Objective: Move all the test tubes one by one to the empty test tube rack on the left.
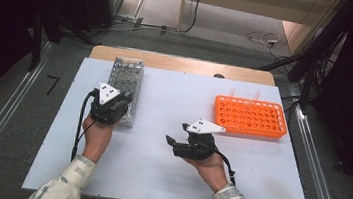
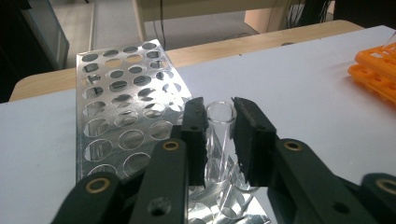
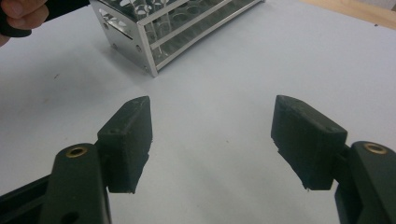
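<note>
My left gripper (image 2: 219,126) is shut on a clear glass test tube (image 2: 219,111). The tube stands upright between the pads, its open mouth on top. Its lower part reaches down into the near end of a silver metal rack (image 2: 116,93) with many round holes. From above, the left gripper (image 1: 121,109) hovers over the near end of that rack (image 1: 127,74). My right gripper (image 3: 212,140) is open with nothing between its fingers, only bare white table beneath. In the high view the right gripper (image 1: 175,141) points left at mid-table.
An orange tube rack (image 1: 249,117) sits at the right of the white table (image 1: 165,179), with two clear tubes (image 1: 254,96) leaning at its far edge. The metal rack (image 3: 154,28) lies ahead of the right gripper. Cables trail over the floor behind.
</note>
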`<state>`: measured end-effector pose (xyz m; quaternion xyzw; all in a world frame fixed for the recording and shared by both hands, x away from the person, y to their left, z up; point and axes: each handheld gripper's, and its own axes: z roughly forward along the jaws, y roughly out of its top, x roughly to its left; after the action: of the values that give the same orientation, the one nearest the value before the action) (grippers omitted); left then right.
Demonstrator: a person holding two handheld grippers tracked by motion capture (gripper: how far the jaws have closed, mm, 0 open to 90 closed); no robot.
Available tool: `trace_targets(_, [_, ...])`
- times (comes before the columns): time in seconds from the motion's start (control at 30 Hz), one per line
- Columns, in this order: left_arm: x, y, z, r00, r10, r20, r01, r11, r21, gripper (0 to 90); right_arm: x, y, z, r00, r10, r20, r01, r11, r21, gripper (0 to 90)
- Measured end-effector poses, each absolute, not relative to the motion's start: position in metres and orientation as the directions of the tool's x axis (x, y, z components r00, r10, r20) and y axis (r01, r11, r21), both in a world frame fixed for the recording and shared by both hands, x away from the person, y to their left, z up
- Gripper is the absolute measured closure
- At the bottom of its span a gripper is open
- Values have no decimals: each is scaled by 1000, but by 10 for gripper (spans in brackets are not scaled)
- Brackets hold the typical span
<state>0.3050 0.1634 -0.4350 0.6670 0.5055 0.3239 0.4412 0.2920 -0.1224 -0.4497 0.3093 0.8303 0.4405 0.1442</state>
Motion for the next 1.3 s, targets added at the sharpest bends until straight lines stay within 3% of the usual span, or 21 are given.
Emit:
trace_targets(0.27, [304, 165, -433, 286, 958, -35, 384, -81, 920, 718, 292, -124, -449, -763, 645, 35, 390, 417, 821, 278])
trace_targets(0.37, [302, 165, -432, 290, 955, -57, 381, -60, 923, 674, 292, -125, -448, -762, 647, 33, 386, 412, 825, 279])
trace_targets(0.5, [300, 166, -431, 301, 948, -102, 380, -22, 925, 538, 293, -128, -447, -756, 653, 35, 390, 407, 826, 279])
trace_targets(0.63, [293, 165, -429, 279, 952, -122, 366, 12, 931, 320, 295, -132, -446, -746, 665, 33, 393, 400, 828, 279])
trace_targets(0.7, [289, 164, -428, 271, 954, -126, 357, 21, 934, 256, 297, -136, -446, -736, 677, 32, 398, 393, 829, 279])
trace_targets(1.3, [271, 164, -428, 266, 958, -109, 338, 13, 941, 230, 318, -188, -436, -626, 780, 28, 426, 311, 850, 285])
